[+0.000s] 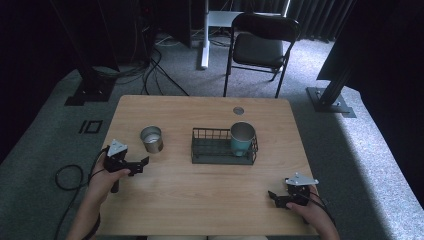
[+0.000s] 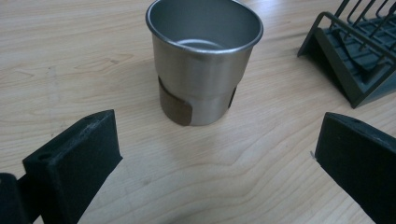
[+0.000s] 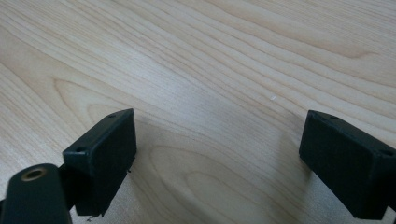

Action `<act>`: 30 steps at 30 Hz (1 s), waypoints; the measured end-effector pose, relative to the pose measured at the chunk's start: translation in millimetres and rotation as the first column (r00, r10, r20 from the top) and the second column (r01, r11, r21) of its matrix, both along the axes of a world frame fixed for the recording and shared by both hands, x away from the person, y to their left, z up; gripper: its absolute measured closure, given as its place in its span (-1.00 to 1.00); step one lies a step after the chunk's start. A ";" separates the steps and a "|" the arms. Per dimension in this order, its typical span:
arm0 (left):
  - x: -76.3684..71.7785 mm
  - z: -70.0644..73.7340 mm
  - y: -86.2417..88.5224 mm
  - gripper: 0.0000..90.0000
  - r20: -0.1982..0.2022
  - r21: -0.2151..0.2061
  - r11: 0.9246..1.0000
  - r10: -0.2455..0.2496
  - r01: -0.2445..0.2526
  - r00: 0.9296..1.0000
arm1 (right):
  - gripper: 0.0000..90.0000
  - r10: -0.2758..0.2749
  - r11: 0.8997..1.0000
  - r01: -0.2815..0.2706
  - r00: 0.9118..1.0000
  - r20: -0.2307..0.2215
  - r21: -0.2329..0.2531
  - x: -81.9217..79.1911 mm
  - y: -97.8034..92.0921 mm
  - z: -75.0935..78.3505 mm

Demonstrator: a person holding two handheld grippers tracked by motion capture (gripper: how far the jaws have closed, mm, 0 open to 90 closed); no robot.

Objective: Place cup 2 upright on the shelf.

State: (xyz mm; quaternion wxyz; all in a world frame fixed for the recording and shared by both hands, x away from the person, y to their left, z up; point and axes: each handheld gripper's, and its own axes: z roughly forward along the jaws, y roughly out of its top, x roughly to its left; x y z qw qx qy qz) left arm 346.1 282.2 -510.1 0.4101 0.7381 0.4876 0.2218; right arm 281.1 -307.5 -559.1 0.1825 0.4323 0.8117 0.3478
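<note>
No brand, label or writing readable on anything here. My left gripper (image 1: pixel 141 164) sits near the table's (image 1: pixel 200 200) left edge with its jaws spread wide and empty, pointed at the steel cup (image 2: pixel 203 60), which stands upright on the wood just ahead of it, clear of both jaws, plain brushed metal with a brown patch low on its side; my right gripper (image 3: pixel 217 163) sits low over bare wood at the near right, jaws also wide, touching nothing. A second steel cup with a teal base (image 1: pixel 242 138) stands at the right end of the dark wire rack (image 1: pixel 210 152) in mid-table.
</note>
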 end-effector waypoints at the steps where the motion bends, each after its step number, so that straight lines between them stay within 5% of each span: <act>1: 1.6 0.6 -0.4 -0.99 -0.001 0.004 1.000 -0.005 0.005 1.000 | -0.76 0.000 1.000 0.000 1.000 0.000 0.000 0.0 0.0 0.0; 30: 48.1 4.6 -20.4 -0.99 0.056 -0.003 1.000 -0.005 0.005 0.998 | -0.76 0.000 1.000 0.000 1.000 0.000 0.000 0.0 0.0 0.0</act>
